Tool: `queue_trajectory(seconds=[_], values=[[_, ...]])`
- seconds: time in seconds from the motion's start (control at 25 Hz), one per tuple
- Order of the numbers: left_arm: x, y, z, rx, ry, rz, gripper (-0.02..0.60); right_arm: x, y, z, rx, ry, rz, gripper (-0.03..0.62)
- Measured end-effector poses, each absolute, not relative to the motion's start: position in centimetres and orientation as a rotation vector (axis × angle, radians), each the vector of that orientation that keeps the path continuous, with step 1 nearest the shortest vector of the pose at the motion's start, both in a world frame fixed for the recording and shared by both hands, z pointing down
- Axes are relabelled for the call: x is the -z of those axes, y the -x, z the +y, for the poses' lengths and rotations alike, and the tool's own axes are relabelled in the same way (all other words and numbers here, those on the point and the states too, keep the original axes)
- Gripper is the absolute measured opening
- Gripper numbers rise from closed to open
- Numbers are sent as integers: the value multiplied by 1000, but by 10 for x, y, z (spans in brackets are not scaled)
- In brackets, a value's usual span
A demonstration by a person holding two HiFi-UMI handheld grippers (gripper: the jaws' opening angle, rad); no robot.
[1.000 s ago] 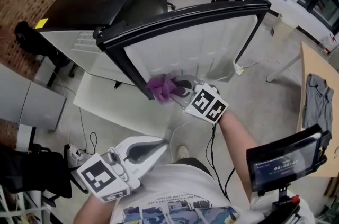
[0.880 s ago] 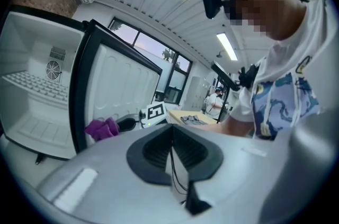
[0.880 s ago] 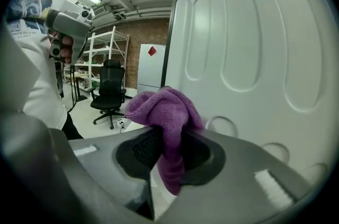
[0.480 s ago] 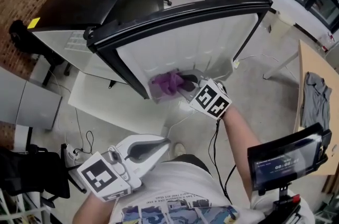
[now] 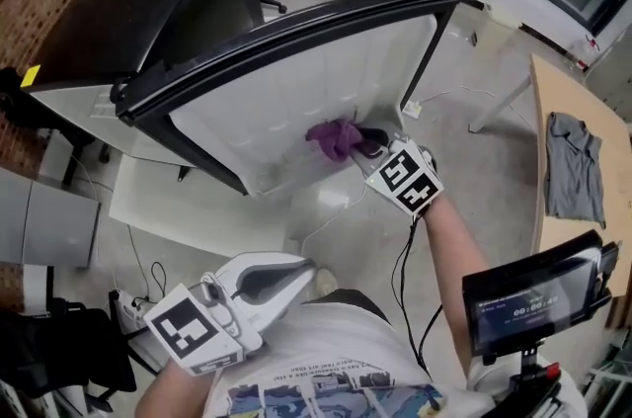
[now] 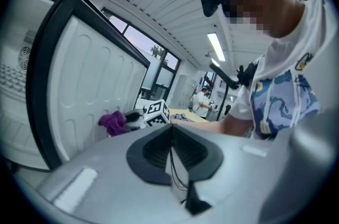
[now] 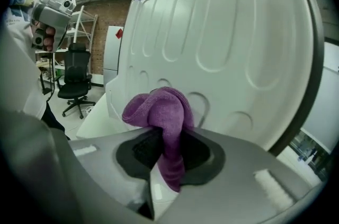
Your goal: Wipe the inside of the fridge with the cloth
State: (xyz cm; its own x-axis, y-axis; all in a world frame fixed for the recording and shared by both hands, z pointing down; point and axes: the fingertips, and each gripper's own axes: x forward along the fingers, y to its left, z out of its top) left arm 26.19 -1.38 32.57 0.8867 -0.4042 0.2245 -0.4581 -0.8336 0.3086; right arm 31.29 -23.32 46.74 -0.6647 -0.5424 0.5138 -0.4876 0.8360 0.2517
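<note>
1. Pinching a purple cloth [image 5: 334,137] in the right tongs [image 5: 363,145], clamped on its middle, with a bunched fold poking past the tips and a tail trailing back between the pads.
2. Holding that cloth against the white ribbed inner liner of the open fridge door [image 5: 286,90], low on the panel and toward its right side, seemingly touching it.
3. Seen from the right gripper view: same purple cloth [image 7: 159,112] gripped in the right tongs [image 7: 167,150], with the liner's moulded ribs just behind.
4. Keeping the left tongs [image 5: 294,274] low and near, beside the torso, pressed together on nothing, well apart from the fridge [image 5: 148,1].
5. Pointing from the left gripper view toward the door, with the cloth a small purple lump at its lower edge.
6. Off to the right: a grey garment [image 5: 573,169] lying on a wooden surface [image 5: 553,100], and a dark screen [image 5: 533,302] nearer in.
</note>
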Motion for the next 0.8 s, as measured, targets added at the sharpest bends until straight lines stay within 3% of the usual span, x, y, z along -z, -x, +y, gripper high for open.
queue_trajectory(seconds=[0.8], values=[[-325,-261,-19,-231,-2709,-600,6,-439,-396,-259,109,-1207,-2305,80]])
